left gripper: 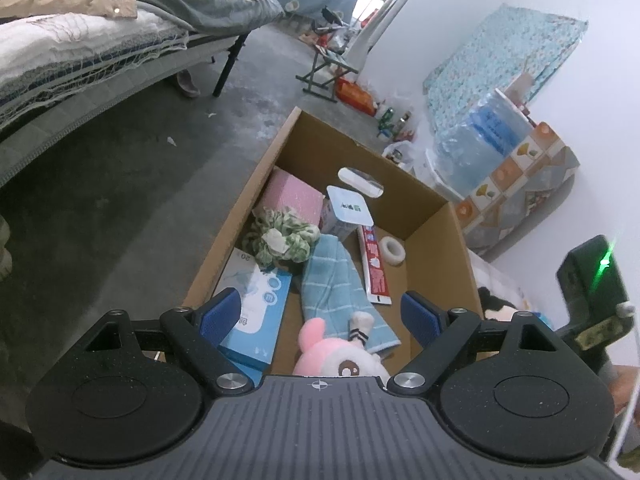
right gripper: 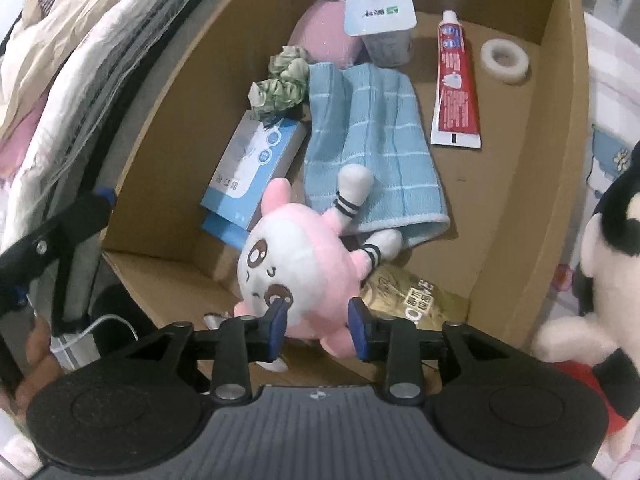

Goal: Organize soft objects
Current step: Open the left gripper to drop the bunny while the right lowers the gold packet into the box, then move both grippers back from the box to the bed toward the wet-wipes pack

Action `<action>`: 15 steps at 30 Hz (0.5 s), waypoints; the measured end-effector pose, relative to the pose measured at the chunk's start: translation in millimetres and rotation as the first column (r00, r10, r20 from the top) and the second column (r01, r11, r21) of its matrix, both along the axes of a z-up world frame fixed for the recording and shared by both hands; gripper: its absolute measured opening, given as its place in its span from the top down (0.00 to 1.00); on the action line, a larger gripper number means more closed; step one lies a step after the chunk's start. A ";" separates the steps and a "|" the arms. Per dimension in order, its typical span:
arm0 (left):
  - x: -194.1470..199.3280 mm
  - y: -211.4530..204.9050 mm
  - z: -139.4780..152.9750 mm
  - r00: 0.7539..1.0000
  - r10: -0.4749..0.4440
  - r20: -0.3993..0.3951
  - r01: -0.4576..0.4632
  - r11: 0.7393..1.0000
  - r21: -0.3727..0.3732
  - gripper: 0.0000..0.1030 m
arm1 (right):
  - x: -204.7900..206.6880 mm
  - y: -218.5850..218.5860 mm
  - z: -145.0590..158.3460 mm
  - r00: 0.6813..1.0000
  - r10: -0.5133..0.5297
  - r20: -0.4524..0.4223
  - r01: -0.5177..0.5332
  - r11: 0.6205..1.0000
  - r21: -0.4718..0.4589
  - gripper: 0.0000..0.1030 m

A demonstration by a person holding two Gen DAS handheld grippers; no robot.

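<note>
One cardboard box holds one pink plush rabbit, one blue towel, one green scrunchie, one pink sponge, one toothpaste tube, one tape roll, one lidded cup and one blue carton. The rabbit is round, pink and white, with striped feet, lying at the box's near end against the towel. The right tongs pinch its lower body. The left tongs hang wide open and empty above the box. Bare cardboard floor shows on the box's right side, below the toothpaste.
</note>
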State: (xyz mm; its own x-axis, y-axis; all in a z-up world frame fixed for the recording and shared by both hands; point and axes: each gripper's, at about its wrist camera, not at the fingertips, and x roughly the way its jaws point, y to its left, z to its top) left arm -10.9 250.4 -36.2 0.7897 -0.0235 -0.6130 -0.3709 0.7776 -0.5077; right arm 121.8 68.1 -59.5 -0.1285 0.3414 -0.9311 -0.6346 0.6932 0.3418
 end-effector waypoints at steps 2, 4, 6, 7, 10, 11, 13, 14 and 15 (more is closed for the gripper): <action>-0.3 0.0 -0.2 1.000 0.001 -0.001 -0.001 1.000 0.000 0.15 | 3.2 2.0 -15.7 0.999 -0.020 -0.025 0.019 1.000 -0.025 0.67; -0.8 0.4 -1.2 1.000 0.000 -0.003 0.000 1.000 -0.003 0.15 | 6.8 3.5 -28.6 0.995 -0.045 -0.084 0.044 0.999 -0.014 0.64; -0.9 1.0 -1.3 1.000 0.001 -0.006 -0.001 1.000 -0.006 0.15 | 7.8 4.1 -24.8 0.995 -0.062 -0.081 0.062 0.998 -0.002 0.58; -0.7 1.1 -1.3 1.000 0.001 -0.007 -0.001 1.000 -0.007 0.15 | 8.5 3.7 -21.0 0.995 -0.069 -0.077 0.069 0.998 -0.002 0.58; -1.1 1.4 -1.6 1.000 0.001 -0.004 -0.001 1.000 -0.006 0.15 | 12.6 -0.4 -6.8 0.992 -0.101 -0.070 0.102 0.994 0.024 0.55; -1.2 1.7 -1.8 1.000 0.000 -0.002 0.000 1.000 -0.006 0.15 | 13.4 -1.8 -4.2 0.992 -0.106 -0.063 0.108 0.994 0.032 0.53; -1.3 1.4 -1.9 1.000 0.000 -0.002 0.000 1.000 -0.005 0.15 | 14.3 -3.9 -3.8 0.992 -0.112 -0.054 0.114 0.993 0.035 0.53; -1.4 1.4 -1.7 1.000 0.000 -0.004 0.000 1.000 -0.004 0.15 | 14.3 -6.0 -3.4 0.991 -0.119 -0.057 0.122 0.991 0.049 0.53; -1.4 1.1 -1.4 1.000 0.000 -0.006 0.000 1.000 -0.001 0.15 | 14.0 -7.4 -2.8 0.991 -0.120 -0.060 0.124 0.990 0.062 0.53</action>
State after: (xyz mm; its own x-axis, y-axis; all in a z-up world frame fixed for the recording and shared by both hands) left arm -12.3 251.5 -37.7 0.7861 -0.0237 -0.6177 -0.3743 0.7770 -0.5062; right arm 135.8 60.7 -62.3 -0.1335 0.4173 -0.8989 -0.5252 0.7394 0.4213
